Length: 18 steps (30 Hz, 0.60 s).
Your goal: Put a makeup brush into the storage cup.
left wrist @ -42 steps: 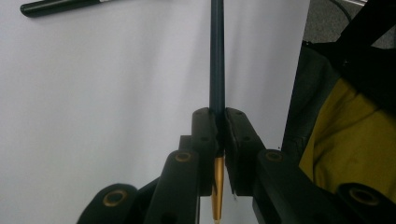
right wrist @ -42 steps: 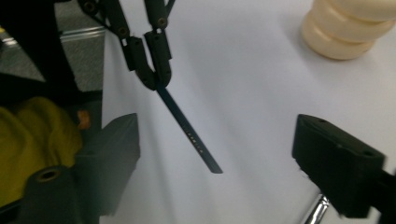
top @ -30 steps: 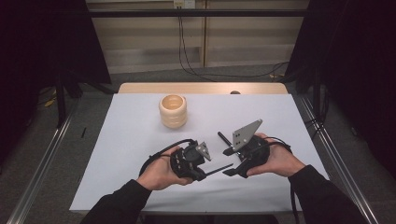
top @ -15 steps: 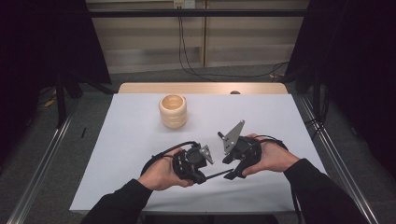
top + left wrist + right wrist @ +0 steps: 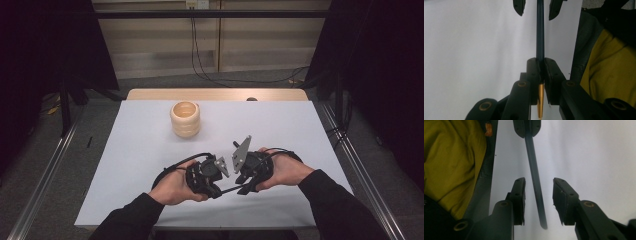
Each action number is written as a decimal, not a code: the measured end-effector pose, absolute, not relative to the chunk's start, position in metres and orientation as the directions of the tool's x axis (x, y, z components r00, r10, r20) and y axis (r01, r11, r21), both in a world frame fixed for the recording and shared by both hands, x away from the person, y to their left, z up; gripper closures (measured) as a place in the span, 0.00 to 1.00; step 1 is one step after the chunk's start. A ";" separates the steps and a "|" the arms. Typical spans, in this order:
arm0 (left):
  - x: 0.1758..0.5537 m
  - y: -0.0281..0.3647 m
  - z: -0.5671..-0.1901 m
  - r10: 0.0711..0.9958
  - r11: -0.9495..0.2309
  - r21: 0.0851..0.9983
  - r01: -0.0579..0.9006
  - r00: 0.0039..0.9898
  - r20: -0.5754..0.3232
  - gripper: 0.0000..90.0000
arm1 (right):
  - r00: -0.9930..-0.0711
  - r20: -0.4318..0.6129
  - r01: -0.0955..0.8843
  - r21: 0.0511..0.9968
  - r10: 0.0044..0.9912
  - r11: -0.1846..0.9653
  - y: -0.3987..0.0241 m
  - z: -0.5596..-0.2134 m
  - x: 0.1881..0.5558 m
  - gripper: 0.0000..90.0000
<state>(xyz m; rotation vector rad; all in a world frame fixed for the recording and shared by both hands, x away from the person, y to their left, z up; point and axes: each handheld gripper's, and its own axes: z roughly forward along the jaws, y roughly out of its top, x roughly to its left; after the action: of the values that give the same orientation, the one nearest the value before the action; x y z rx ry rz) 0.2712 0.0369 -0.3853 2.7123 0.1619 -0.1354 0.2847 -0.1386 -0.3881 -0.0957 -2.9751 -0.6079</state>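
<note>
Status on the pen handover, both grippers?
Left gripper shut on pen. Right gripper fingers closing around the pen's free end, no contact yet. Wooden cup well clear.

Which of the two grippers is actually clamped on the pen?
The left gripper: its pads press the dark pen. The right gripper has been closing around the other end, gaps showing on both sides.
</note>
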 end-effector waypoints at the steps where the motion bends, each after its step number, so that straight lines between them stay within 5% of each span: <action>1: 0.268 0.036 -0.387 0.129 -0.891 0.419 0.175 0.982 -0.136 0.92 | -0.993 0.113 0.080 0.387 0.039 0.919 -0.138 -0.389 0.285 0.72; 9: 0.271 0.039 -0.386 0.088 -0.907 0.401 0.131 0.988 -0.124 0.92 | -0.993 0.113 0.068 0.412 0.023 0.909 -0.142 -0.395 0.284 0.85; 18: 0.272 0.036 -0.388 0.077 -0.908 0.399 0.127 0.987 -0.140 0.92 | -0.992 0.123 0.052 0.432 -0.002 0.900 -0.141 -0.396 0.282 0.87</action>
<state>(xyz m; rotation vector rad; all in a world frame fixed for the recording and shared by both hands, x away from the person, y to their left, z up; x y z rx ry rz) 0.2718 0.0362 -0.3884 2.7136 0.1458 -0.1685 0.2818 -0.1409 -0.3961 -0.0387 -2.9449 -0.6747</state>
